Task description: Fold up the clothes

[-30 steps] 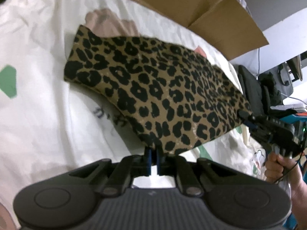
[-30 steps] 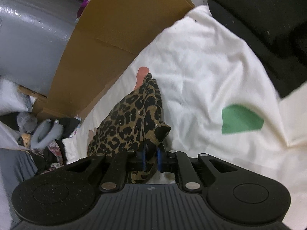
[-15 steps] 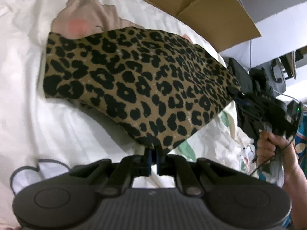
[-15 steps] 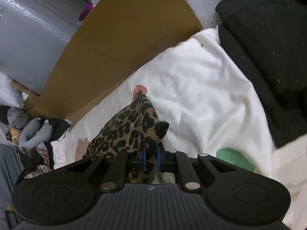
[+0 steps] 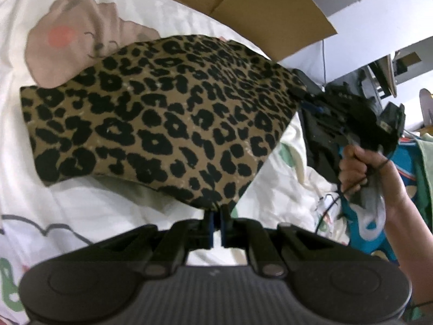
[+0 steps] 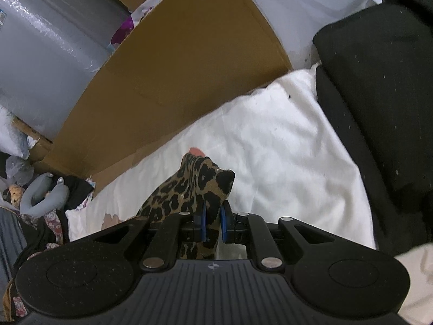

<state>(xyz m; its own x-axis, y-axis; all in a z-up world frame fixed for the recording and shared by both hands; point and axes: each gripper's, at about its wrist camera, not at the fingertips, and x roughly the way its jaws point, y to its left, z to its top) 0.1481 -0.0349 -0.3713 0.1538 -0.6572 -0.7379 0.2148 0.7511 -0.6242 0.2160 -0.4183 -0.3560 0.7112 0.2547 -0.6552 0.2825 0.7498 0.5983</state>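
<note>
A leopard-print garment (image 5: 162, 119) hangs stretched above a white printed bedsheet (image 5: 81, 205). My left gripper (image 5: 215, 218) is shut on its near lower edge. My right gripper (image 5: 311, 103), held by a hand at the right of the left wrist view, is shut on the far corner. In the right wrist view the right gripper (image 6: 212, 219) pinches a bunched corner of the leopard garment (image 6: 194, 184) between its blue pads, above the white sheet (image 6: 270, 162).
A brown cardboard box (image 6: 176, 81) stands along the bed's far side. Black cushions (image 6: 379, 94) lie at the right. A grey wrapped bundle (image 6: 40, 40) and a soft toy (image 6: 35, 197) are at the left. Coloured clothes (image 5: 406, 168) lie past the hand.
Both grippers have lifted the leopard garment higher and moved it across the sheet; it spreads wider between them. The right gripper has tilted up, showing more box and cushion.
</note>
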